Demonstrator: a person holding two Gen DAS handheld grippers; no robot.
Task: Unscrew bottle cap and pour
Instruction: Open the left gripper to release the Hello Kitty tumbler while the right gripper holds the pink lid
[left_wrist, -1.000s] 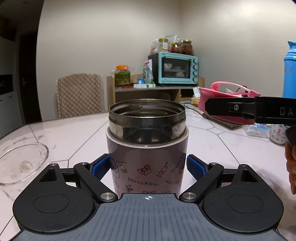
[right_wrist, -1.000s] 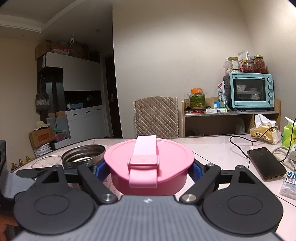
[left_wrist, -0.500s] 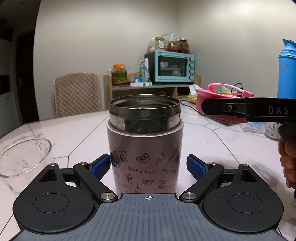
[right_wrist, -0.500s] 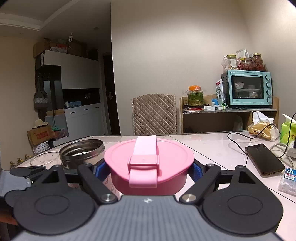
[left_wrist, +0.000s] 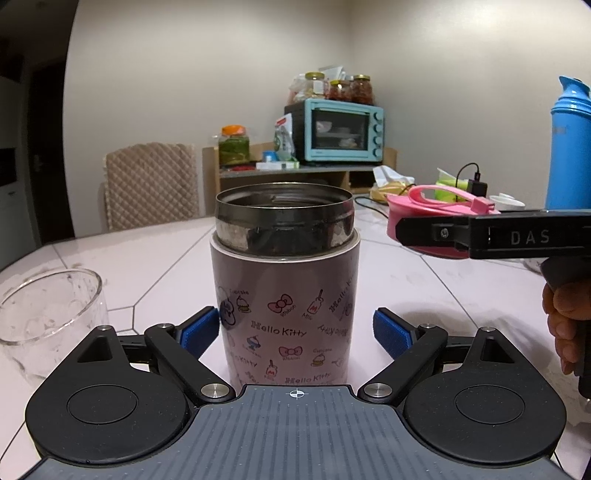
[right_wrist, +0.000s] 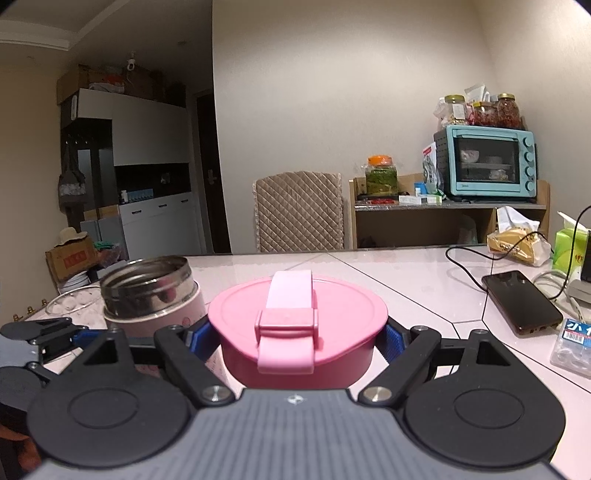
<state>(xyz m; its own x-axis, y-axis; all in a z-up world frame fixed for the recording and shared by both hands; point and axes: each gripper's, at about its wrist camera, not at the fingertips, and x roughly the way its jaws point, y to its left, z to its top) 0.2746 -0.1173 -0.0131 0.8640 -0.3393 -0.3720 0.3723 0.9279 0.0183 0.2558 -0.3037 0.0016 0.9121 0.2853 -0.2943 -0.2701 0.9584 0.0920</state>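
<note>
A pink Hello Kitty food jar (left_wrist: 284, 295) with an open steel mouth stands between the blue pads of my left gripper (left_wrist: 295, 328). The left pad touches it; a small gap shows at the right pad. The jar also shows in the right wrist view (right_wrist: 155, 295). My right gripper (right_wrist: 295, 336) is shut on the pink screw cap (right_wrist: 295, 317) with a carry strap and holds it off the jar, to its right. The cap and right gripper also show in the left wrist view (left_wrist: 424, 221). A clear glass bowl (left_wrist: 48, 306) stands left of the jar.
A black phone (right_wrist: 521, 299) with a cable, a small plastic box (right_wrist: 572, 343) and tissue packs lie on the table at the right. A blue bottle (left_wrist: 570, 144) stands far right. A padded chair (left_wrist: 151, 184) and a shelf with a teal oven (left_wrist: 343, 133) are behind.
The left view has dropped lower and closer to the table, so the bowl now looms beside the jar. The right gripper with the cap has stayed beside the jar, a little further right.
</note>
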